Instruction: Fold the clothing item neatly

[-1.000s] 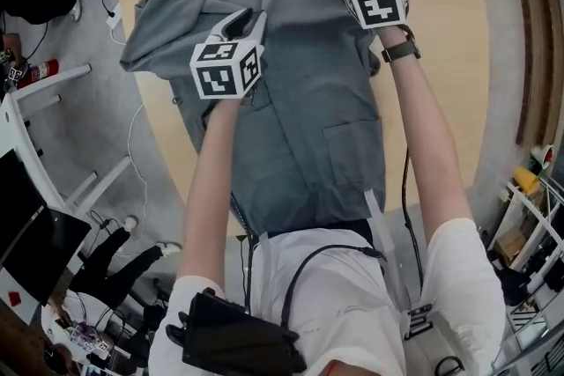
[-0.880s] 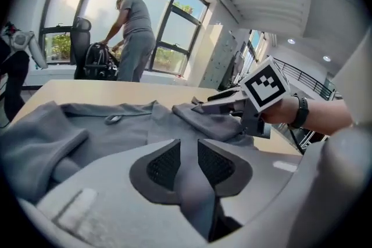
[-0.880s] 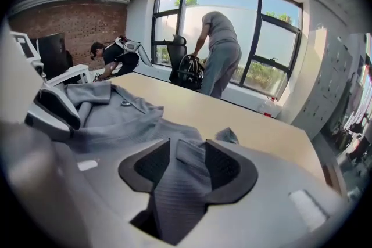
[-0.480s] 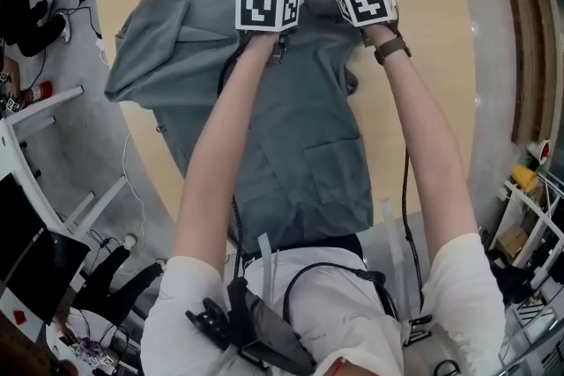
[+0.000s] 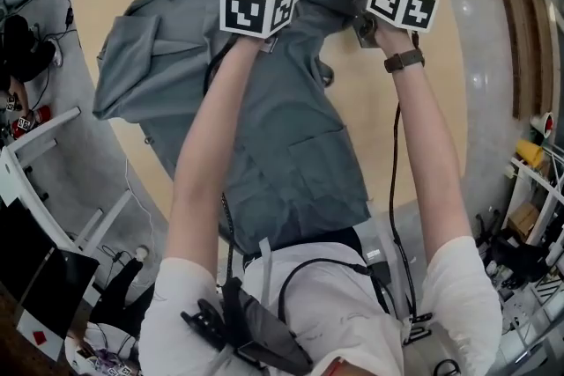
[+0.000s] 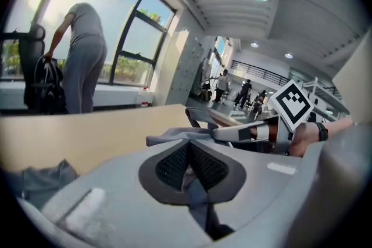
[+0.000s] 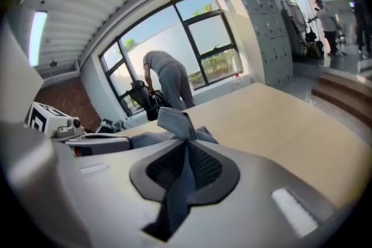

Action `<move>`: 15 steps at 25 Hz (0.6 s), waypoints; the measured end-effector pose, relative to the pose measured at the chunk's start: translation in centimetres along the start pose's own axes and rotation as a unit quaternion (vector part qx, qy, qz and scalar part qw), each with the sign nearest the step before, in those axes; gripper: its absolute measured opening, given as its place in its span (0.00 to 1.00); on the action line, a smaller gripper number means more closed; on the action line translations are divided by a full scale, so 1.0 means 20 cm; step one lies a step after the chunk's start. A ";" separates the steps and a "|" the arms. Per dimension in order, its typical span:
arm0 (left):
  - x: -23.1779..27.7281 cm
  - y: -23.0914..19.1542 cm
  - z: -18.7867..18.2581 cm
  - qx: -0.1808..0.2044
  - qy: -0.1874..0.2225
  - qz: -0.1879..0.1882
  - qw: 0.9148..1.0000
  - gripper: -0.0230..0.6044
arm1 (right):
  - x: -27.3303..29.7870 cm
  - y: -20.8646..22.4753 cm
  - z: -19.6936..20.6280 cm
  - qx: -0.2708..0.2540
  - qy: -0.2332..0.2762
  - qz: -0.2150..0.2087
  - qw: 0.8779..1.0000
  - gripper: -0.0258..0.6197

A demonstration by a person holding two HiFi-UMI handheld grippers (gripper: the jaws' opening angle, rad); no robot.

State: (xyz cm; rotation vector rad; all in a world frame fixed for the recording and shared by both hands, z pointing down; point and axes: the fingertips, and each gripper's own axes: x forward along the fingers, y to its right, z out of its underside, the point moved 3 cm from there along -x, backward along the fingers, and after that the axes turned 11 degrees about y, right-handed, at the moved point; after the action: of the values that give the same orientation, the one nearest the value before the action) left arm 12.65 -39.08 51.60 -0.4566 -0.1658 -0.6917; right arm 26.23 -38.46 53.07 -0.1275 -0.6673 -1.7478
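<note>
As both grippers [image 6: 189,147] [image 7: 186,147] just closed, shirt [image 5: 291,145] sits pinched.

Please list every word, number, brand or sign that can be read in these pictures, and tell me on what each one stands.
No readable text in any view.
Left cube and right cube: black-and-white square markers only, no letters or digits.
Shirt: no print or label shows.
Anything else is too small or blurred to read.

grey shirt [image 5: 264,128] | spread (far edge lifted) | tan table [image 5: 414,145]
</note>
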 end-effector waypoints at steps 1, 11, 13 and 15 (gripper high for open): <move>0.02 0.06 -0.07 0.025 0.011 0.015 1.000 0.05 | -0.07 0.02 -0.04 0.020 0.024 0.005 0.999 0.08; 0.51 0.76 -0.31 0.230 0.012 0.151 0.961 0.05 | -0.81 0.36 -0.16 0.096 0.165 0.143 0.971 0.08; 0.61 0.85 -0.25 0.236 0.002 0.167 0.957 0.05 | -0.88 0.43 -0.10 0.106 0.171 0.173 0.964 0.08; 0.70 0.89 -0.14 0.234 -0.010 0.176 0.956 0.05 | -0.89 0.47 0.00 0.110 0.168 0.200 0.959 0.08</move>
State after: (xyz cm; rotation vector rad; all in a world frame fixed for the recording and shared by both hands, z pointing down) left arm 34.92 -36.30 47.06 -0.0318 -0.2535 -0.2804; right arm 40.21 -24.43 48.91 0.1771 -0.5355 -1.2560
